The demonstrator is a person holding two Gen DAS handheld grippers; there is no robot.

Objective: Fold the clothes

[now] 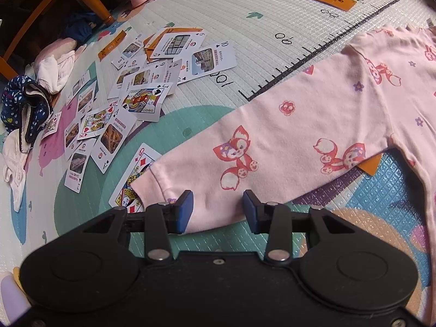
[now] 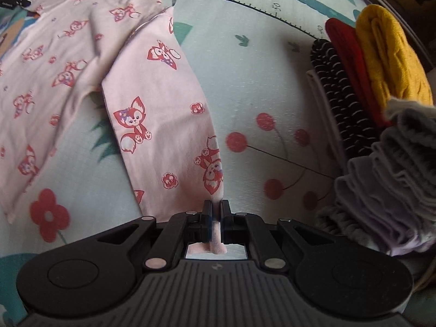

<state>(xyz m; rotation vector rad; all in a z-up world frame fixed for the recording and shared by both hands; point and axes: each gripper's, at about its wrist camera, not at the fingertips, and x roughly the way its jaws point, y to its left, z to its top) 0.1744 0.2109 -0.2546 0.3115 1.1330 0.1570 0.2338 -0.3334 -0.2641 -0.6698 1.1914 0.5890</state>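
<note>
While the right gripper (image 2: 217, 212) has its jaws clamped on one sleeve cuff of the pink top (image 2: 68, 54) spread on the play mat (image 2: 259, 68), the left gripper (image 1: 218, 209) gapes wide over the other cuff, gripping nothing. Folding now risks dragging the playing cards (image 1: 130, 100) tucked beneath that sleeve.

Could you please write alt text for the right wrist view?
The right gripper is shut on the cuff end of a sleeve of a pink fox-print top spread on a patterned play mat. A stack of folded clothes stands to the right.
</note>
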